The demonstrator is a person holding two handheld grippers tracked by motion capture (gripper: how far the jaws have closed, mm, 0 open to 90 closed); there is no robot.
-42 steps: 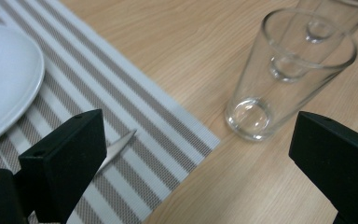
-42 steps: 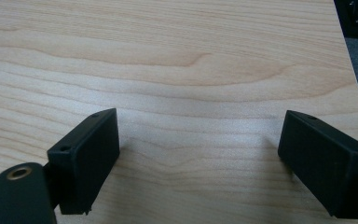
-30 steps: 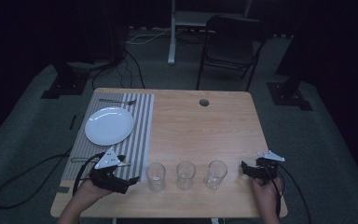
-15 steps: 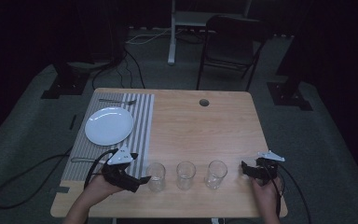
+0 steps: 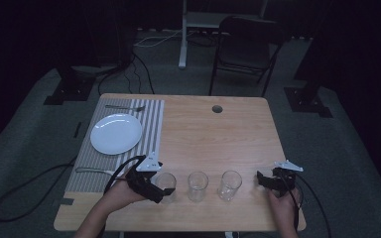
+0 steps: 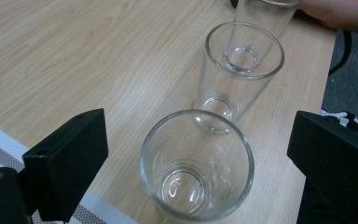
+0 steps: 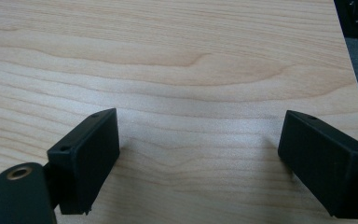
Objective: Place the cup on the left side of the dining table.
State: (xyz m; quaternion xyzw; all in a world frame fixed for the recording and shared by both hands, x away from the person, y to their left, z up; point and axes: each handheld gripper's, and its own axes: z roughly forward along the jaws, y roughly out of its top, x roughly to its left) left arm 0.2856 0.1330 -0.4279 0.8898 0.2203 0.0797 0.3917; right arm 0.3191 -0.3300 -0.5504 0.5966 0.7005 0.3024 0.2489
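the left gripper (image 6: 193,158) has its jaws apart around the nearest glass (image 6: 197,164); next it must close gently; the right gripper (image 7: 200,158) waits with jaws apart

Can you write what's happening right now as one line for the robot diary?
left tongs: open around nearest glass, not touching | right tongs: open over bare table | three glasses in a row | nothing held

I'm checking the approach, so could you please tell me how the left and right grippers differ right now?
The left gripper has the nearest glass between its jaws, untouched; the right gripper frames bare table. The left sits beside the striped placemat, the right near the table's opposite edge. Both are open.
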